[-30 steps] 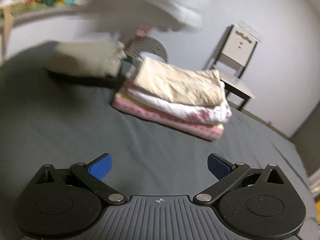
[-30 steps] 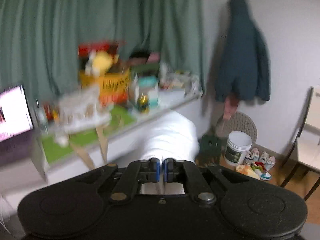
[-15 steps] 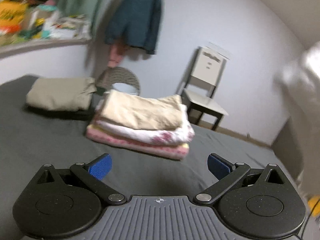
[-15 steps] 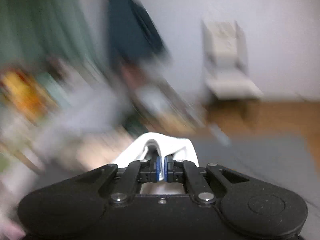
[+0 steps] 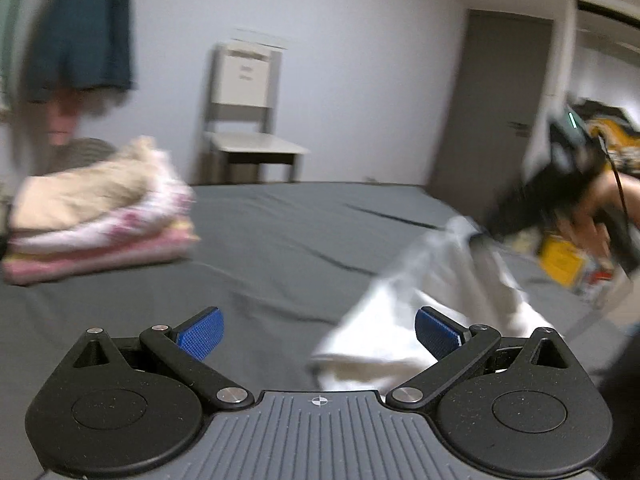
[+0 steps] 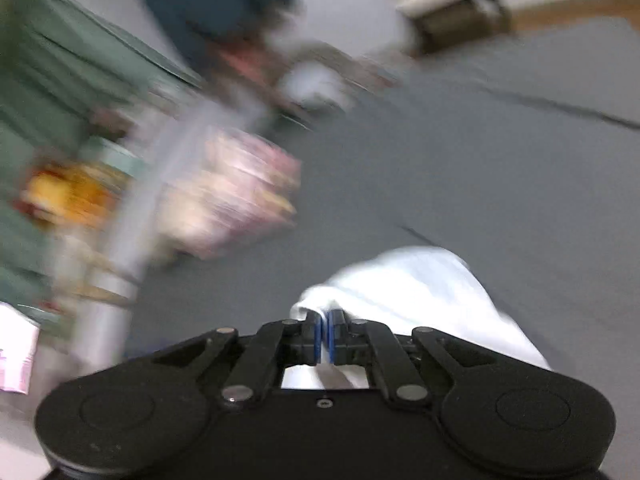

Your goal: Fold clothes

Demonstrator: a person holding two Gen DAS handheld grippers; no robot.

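A white garment (image 5: 404, 324) hangs down onto the grey bed sheet (image 5: 280, 240) at the right of the left wrist view. My right gripper (image 6: 325, 334) is shut on one edge of that white garment (image 6: 416, 292), which trails away over the sheet. From the left wrist view the right gripper (image 5: 486, 232) shows as a dark blurred shape above the cloth, held by a hand (image 5: 588, 228). My left gripper (image 5: 318, 334) stands open just above the sheet, with the garment's lower edge close to its right finger. A stack of folded clothes (image 5: 96, 216) lies at the left.
A pale chair (image 5: 248, 128) stands against the far wall. A dark jacket (image 5: 80, 28) hangs on the wall at the left. A grey door (image 5: 492, 104) is at the right. Cluttered shelves and a green curtain (image 6: 48, 100) blur past in the right wrist view.
My right gripper has swung the white garment from high up down to the sheet on the right. The left gripper has turned rightward, so the folded stack slid to the left edge.
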